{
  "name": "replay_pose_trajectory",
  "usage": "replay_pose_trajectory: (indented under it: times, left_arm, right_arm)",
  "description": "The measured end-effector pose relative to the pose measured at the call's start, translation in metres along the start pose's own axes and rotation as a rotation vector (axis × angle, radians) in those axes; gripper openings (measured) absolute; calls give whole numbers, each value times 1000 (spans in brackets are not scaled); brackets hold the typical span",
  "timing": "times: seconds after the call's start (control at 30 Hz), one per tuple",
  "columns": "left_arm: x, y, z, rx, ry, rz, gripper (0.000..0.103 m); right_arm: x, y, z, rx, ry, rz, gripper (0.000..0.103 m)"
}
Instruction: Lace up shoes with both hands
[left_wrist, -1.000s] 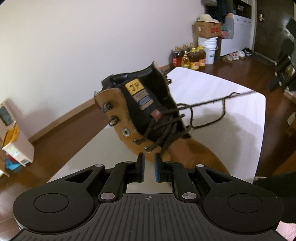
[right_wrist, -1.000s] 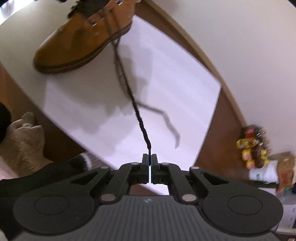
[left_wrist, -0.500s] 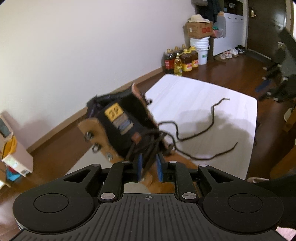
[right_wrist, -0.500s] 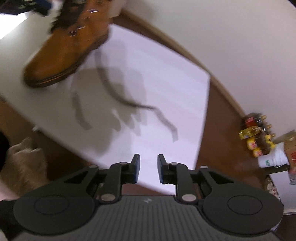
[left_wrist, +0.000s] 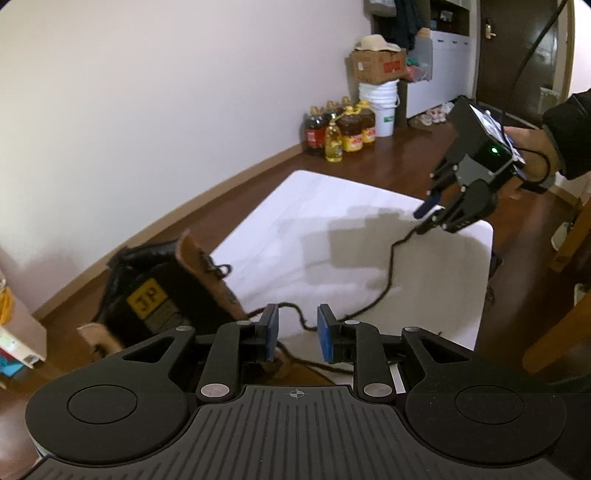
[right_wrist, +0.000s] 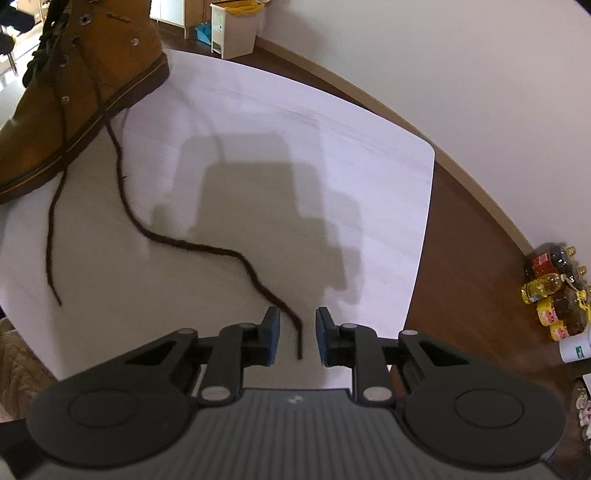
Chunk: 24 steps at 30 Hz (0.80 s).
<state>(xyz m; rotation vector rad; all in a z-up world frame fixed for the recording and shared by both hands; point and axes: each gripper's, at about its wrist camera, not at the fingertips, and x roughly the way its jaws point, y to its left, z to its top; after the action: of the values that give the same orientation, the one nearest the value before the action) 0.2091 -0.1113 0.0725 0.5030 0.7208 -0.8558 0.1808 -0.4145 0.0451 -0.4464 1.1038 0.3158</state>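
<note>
A tan lace-up boot (left_wrist: 162, 291) with a black tongue stands at the near left of the white table (left_wrist: 332, 206). In the right wrist view the boot (right_wrist: 74, 92) is at the upper left. Its long dark lace (right_wrist: 207, 247) snakes across the table. The lace tip lies between the pads of my right gripper (right_wrist: 297, 334), whose jaws are closing but do not touch it. A shorter lace end (right_wrist: 51, 240) trails near the table edge. My left gripper (left_wrist: 294, 332) hovers just right of the boot, jaws opening, with the lace (left_wrist: 388, 273) running past beyond its tips. The right gripper (left_wrist: 428, 218) hangs over the far lace end.
A hand (left_wrist: 524, 147) in a dark sleeve holds the right gripper. Oil bottles (left_wrist: 340, 133), a white bucket (left_wrist: 380, 107) and a cardboard box (left_wrist: 376, 64) stand by the far wall. A wooden chair (left_wrist: 565, 325) is at the right. A white bin (right_wrist: 236, 26) stands behind the boot.
The right gripper let go of the taut lace, which fell onto the table, then sank over the lace tip. The left gripper opened and drew back rightward from the boot.
</note>
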Motion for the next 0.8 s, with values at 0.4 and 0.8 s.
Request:
replay_pose_trajectory:
  times: [0.4, 0.8]
  left_arm:
    - [0, -12, -3, 5, -6, -24, 36]
    - [-30, -25, -17, 27, -90, -36, 36]
  right_arm:
    - [-8, 9, 9, 207, 37, 143, 2]
    - [-67, 57, 57, 929, -53, 637, 2]
